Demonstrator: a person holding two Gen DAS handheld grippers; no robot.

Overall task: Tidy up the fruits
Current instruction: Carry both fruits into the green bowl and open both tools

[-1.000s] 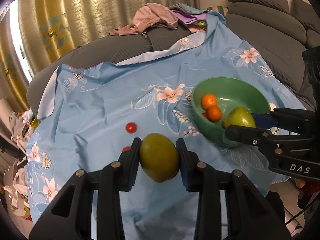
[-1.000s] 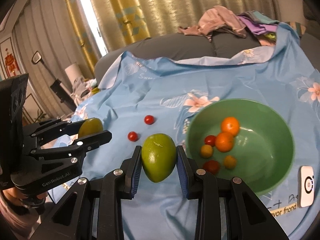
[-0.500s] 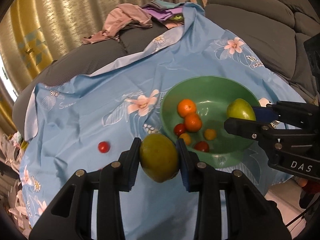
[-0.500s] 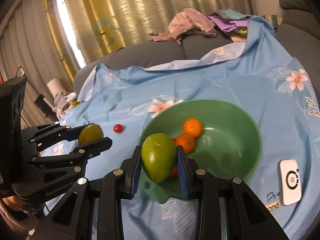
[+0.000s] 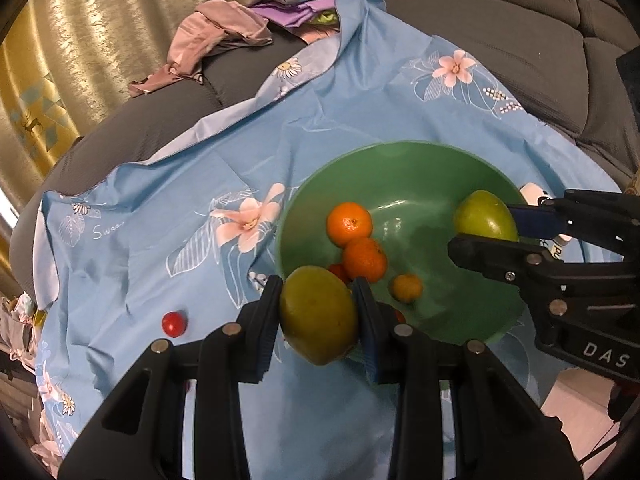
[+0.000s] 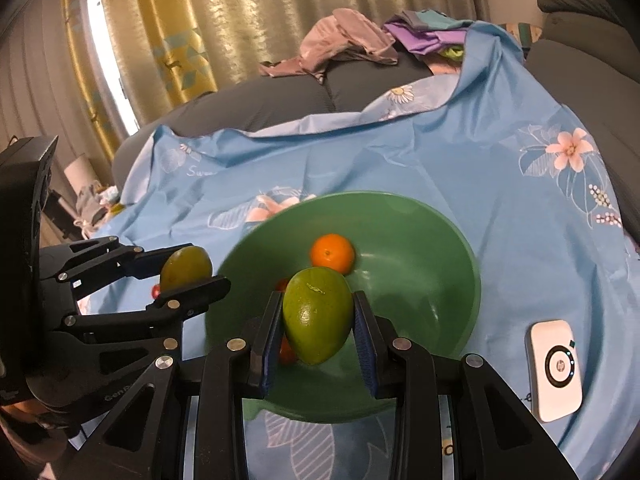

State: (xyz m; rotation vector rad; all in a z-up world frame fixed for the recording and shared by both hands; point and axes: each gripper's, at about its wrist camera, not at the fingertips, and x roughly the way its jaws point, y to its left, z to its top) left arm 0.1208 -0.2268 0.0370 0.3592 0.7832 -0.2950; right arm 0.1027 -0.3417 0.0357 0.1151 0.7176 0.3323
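The left gripper (image 5: 318,320) is closed tight on a yellow-green mango (image 5: 318,318) at the near rim of the green bowl (image 5: 400,160). The right gripper (image 6: 316,322) clamps a green mango (image 6: 318,314) over the bowl. Two oranges (image 5: 349,224) lie inside; a cherry tomato (image 5: 174,323) lies on the blue cloth (image 5: 160,200).

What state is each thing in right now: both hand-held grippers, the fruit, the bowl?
Left hand-held gripper: shut on yellow-green mango.
Right hand-held gripper: shut on green mango, above the bowl.
Green bowl: upright, holding oranges and small fruits.
Cherry tomato: loose on blue cloth.
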